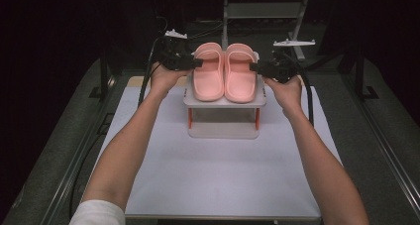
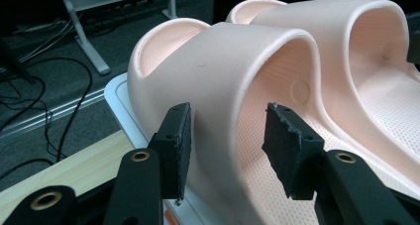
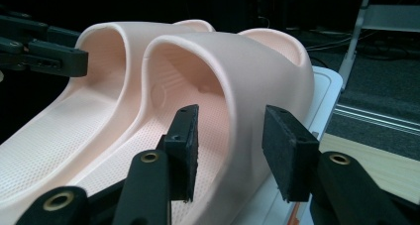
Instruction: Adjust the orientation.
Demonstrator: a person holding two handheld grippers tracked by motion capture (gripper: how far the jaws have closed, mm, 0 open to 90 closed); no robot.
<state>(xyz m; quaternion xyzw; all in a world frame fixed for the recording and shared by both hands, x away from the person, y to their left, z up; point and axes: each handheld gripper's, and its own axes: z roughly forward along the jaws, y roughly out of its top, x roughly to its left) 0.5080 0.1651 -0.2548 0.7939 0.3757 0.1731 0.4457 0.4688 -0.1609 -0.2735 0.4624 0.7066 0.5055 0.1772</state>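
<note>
The 2 pink slippers (image 1: 225, 72) already stood side by side on the white stand (image 1: 224, 103). Each gripper, left (image 1: 199, 63) and right (image 1: 253, 66), straddled its nearest slipper's strap wall, jaws half open, pads clear; only withdrawing seemed left.

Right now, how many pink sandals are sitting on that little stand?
2. The left sandal and the right sandal lie side by side on the stand's top shelf; the shelf beneath appears bare.
</note>
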